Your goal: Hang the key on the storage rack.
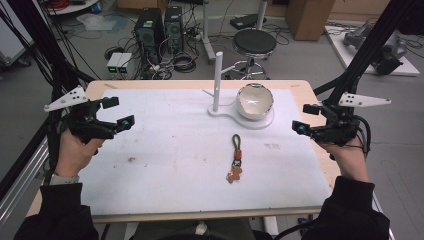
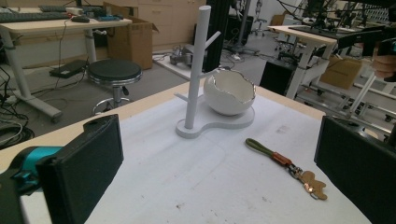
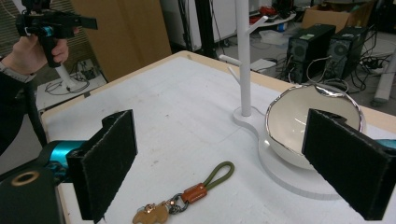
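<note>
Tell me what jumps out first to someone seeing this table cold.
The white stand rises at the far middle of the table, with a jagged-rimmed white bowl sitting on its base just to the right. Nearer the person, a keychain with a green loop and a brown charm lies flat on the white mat. The left gripper and right gripper hang open at the table's two sides, holding nothing.

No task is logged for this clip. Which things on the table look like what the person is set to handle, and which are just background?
Likely in play, on the table:
keychain
white peg stand
white bowl
left gripper and right gripper, jaws open, holding nothing

Background, on the floor:
black stool
computer towers
cardboard box
</note>
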`<state>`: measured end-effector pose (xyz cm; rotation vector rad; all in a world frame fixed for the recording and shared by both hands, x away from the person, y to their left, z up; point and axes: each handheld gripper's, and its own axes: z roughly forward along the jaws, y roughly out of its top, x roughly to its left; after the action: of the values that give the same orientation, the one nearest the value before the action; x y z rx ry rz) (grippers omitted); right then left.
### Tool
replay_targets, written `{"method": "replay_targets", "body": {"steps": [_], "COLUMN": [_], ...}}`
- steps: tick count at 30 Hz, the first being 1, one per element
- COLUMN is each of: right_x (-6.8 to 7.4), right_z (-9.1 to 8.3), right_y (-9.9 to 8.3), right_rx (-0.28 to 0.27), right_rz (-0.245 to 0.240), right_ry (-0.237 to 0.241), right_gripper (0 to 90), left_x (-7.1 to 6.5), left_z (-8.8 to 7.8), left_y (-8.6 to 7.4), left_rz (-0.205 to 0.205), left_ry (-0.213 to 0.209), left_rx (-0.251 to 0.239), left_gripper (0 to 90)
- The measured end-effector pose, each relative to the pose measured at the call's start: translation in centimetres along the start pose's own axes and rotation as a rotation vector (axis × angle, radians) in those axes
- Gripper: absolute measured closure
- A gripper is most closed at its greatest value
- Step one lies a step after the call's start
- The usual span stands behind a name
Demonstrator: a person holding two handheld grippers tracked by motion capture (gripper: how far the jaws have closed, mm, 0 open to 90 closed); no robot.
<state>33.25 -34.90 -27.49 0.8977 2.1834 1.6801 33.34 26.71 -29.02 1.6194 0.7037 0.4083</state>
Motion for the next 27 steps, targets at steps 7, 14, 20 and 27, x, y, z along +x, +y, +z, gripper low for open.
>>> {"method": "replay_targets", "body": {"steps": [7, 14, 20, 27], "right_x": [-0.1, -0.3, -0.5, -0.7], "right_z": [0.3, 2.0, 5.0, 7.7], "right_y": [-0.1, 0.1, 0.2, 0.1], "right_rx": [0.008, 0.026, 0.092, 0.144], "right_rz": [0.003, 0.009, 0.011, 0.003], "right_ry": [-0.001, 0.001, -0.002, -0.015], "right_gripper": [9.9, 9.9, 9.9, 9.9], "left_x": [-0.1, -0.2, -0.1, -0.1], "left_z": [0.2, -0.6, -1.9, -2.8], "left_y": [-0.1, -0.7, -1.0, -1.5], "left_rz": [-0.003, -0.007, -0.008, -0.023], "left_ry": [0.011, 0.032, 0.071, 0.093], "left_rx": [0.006, 0.011, -0.001, -0.001], "left_gripper": [1.7, 1.7, 1.7, 1.7]}}
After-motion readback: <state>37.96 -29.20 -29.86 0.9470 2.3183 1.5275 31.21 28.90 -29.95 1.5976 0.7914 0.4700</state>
